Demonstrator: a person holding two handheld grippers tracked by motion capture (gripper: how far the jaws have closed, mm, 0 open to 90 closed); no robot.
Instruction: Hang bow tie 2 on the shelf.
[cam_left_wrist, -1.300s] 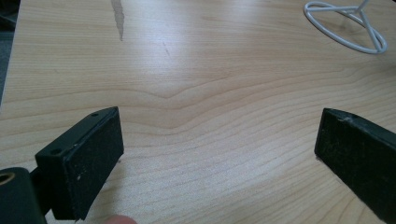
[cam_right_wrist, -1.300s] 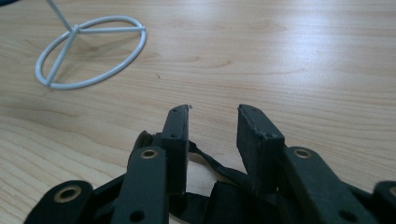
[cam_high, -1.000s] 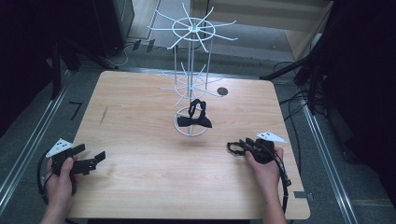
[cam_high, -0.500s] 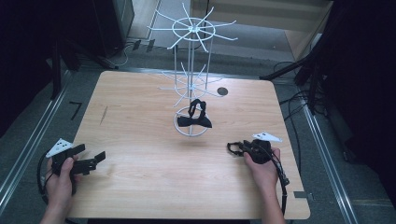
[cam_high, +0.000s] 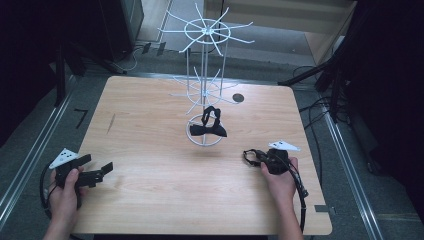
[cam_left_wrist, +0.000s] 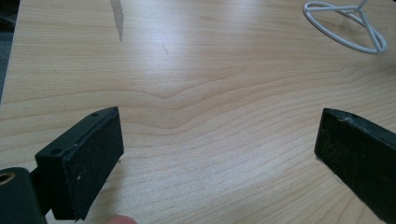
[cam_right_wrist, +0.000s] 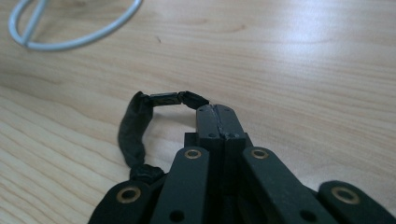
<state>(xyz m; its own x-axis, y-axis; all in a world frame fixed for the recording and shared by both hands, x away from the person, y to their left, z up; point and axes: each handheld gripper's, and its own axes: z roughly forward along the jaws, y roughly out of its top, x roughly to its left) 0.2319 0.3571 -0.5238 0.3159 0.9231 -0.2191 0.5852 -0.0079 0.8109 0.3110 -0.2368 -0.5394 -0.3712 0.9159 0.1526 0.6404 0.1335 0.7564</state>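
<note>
white wire rack (cam_high: 205, 95), woodgrain table (cam_high: 150, 150)

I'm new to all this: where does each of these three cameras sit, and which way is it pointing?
High view: fixed above the person's side, looking forward and down on the table; both forearms enter from below, with the left tool and right tool.
Left gripper view: rides the left tool, looking along its open jaws across the wood toward the white wire stand.
Right gripper view: rides the right tool, jaws shut on a black band.
Shared: all three show the stand's ring base.
</note>
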